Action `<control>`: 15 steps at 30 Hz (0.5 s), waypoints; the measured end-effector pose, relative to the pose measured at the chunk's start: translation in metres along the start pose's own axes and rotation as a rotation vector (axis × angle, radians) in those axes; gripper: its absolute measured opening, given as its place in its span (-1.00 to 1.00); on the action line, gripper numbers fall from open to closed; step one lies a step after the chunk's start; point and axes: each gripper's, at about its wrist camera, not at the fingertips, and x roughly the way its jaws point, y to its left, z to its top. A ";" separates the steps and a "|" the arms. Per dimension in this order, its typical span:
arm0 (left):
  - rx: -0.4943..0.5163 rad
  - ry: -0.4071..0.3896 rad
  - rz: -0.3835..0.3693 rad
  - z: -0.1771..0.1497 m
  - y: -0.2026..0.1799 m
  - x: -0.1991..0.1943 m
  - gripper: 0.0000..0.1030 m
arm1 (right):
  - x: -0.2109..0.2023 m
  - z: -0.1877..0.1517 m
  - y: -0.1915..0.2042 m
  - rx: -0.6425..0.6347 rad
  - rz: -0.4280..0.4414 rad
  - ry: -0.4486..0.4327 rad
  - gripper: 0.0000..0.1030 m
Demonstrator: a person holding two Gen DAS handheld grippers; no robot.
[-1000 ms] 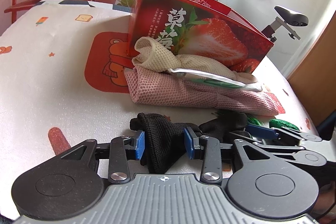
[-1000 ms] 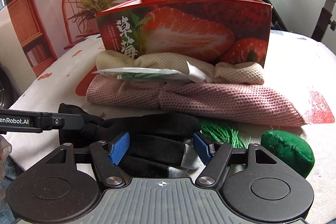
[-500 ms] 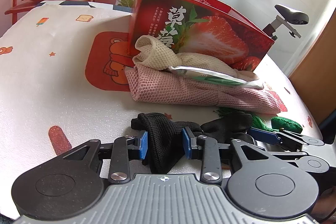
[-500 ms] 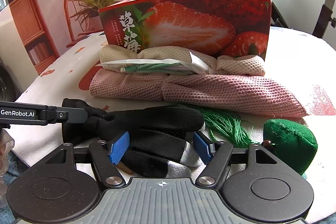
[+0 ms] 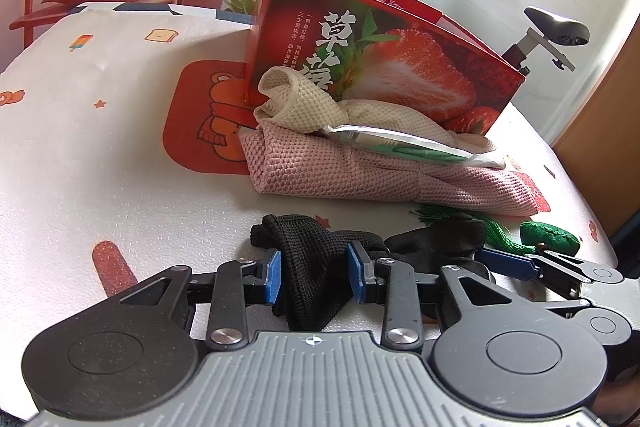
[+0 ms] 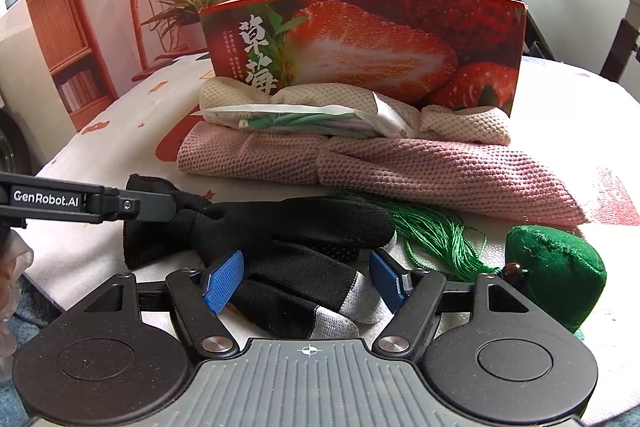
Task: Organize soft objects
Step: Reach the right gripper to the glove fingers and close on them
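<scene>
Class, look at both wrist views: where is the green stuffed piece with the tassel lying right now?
The green stuffed piece lies on the table's right side in both views, just right of the right gripper, in front of the pink cloth.

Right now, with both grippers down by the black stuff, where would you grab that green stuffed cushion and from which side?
Take the green cushion across its rounded, domed body, coming from above on its open right side. It lies at the table's near right edge; the green tassel and a small bead are attached on its left, next to the right gripper, so approaching from there would likely snag threads.
</scene>
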 end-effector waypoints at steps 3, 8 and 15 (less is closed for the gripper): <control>0.002 -0.001 0.003 0.000 -0.001 0.000 -0.31 | 0.000 0.000 0.000 -0.002 0.001 0.001 0.31; 0.008 -0.003 0.010 -0.001 -0.002 0.001 -0.31 | 0.004 0.000 0.004 -0.035 -0.010 0.001 0.37; 0.023 -0.009 0.018 -0.001 -0.005 0.000 -0.33 | 0.004 0.002 0.006 -0.053 0.020 0.001 -0.07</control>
